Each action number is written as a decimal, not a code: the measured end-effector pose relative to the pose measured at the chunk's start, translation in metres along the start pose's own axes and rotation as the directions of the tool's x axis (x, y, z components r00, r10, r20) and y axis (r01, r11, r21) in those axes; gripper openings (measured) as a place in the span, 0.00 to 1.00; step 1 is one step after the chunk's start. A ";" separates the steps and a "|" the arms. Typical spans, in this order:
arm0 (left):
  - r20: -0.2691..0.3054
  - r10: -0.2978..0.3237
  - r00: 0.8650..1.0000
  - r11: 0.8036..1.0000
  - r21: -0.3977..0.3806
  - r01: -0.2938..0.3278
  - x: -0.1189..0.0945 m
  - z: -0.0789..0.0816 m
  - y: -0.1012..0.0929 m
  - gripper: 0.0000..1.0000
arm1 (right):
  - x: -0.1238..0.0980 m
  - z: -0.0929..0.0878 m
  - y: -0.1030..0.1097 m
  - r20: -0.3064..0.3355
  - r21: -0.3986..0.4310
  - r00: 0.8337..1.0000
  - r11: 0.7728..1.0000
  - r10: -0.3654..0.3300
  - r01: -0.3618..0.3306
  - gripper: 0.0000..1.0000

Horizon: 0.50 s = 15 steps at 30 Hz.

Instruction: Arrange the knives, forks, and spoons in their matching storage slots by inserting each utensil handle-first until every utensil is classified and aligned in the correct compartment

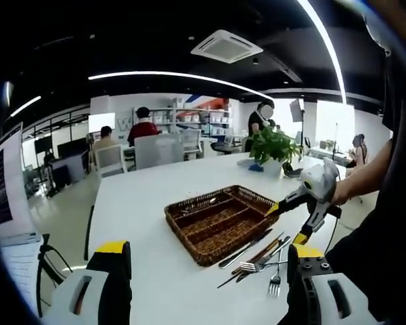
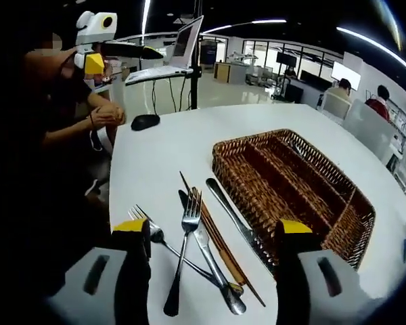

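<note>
- You are working over a white counter; its top is smooth and glossy.
- A brown wicker tray sits directly on it, split into long slots plus a short cross slot at one end; you see it from the left gripper view too.
- Just beside the tray's long side lies a loose cluster of utensils: a knife, two forks crossing each other, and a pair of thin brown chopsticks.
- A black computer mouse rests near the counter's far edge.
- A potted green plant stands at the far end, well apart from the tray.
</note>
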<state>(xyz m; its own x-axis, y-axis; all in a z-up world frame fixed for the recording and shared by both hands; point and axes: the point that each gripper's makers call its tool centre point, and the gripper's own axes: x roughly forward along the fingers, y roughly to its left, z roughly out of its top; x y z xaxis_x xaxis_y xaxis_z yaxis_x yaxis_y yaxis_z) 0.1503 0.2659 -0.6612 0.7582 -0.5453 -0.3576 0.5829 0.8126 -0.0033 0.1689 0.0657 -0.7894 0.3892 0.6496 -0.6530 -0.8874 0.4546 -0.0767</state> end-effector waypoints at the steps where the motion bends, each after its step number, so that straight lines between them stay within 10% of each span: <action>1: 0.001 0.002 1.000 1.000 -0.001 -0.002 0.000 0.000 0.000 1.00 | 0.002 -0.003 0.001 -0.010 -0.003 1.000 1.000 0.002 -0.002 0.72; 15: 0.002 0.013 1.000 1.000 -0.014 -0.013 -0.007 -0.004 0.006 1.00 | 0.030 -0.032 0.030 -0.075 0.005 0.994 0.997 0.077 -0.077 0.44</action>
<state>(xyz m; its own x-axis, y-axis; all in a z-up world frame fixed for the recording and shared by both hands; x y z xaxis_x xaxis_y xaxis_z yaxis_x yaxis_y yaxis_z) 0.1473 0.2752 -0.6627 0.7665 -0.5349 -0.3556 0.5688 0.8224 -0.0112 0.1465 0.0793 -0.8357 0.2998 0.6353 -0.7117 -0.9136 0.4060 -0.0225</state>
